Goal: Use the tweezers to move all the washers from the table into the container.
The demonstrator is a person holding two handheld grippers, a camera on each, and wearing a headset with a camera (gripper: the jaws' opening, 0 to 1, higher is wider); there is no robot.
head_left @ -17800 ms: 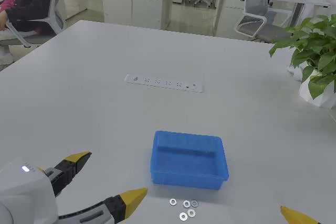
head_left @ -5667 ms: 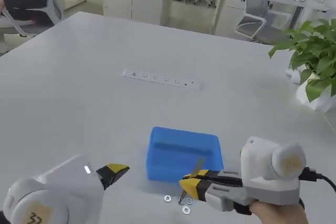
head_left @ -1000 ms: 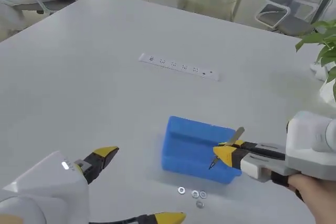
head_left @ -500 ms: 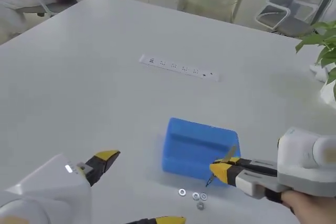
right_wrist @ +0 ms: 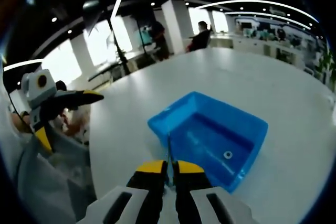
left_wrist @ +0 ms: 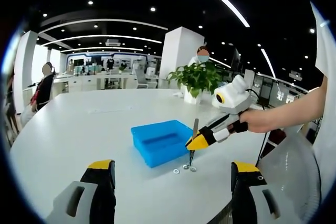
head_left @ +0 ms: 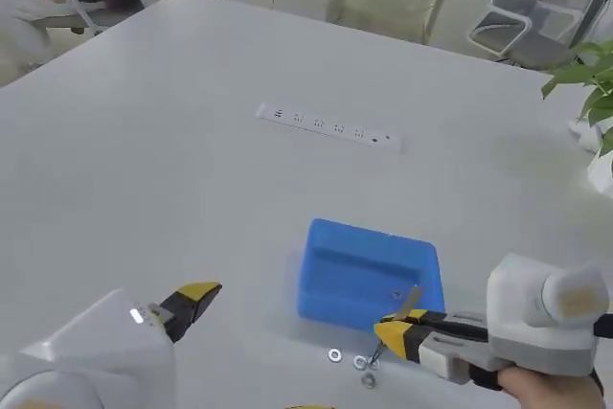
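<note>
Head view: the right gripper has its jaws pressed shut on the tweezers, whose tips point down at three washers. These lie just beside the container, near the tabletop's near edge. One more washer lies inside the container. The left gripper stands wide open and empty, apart to the left.

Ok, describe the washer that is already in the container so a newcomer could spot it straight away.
Start at the blue container on the grey table, near the person's edge. On its floor lies one small silver washer. Unlike the other washers, which lie on the table just outside the container's near wall, it is inside the container.
</note>
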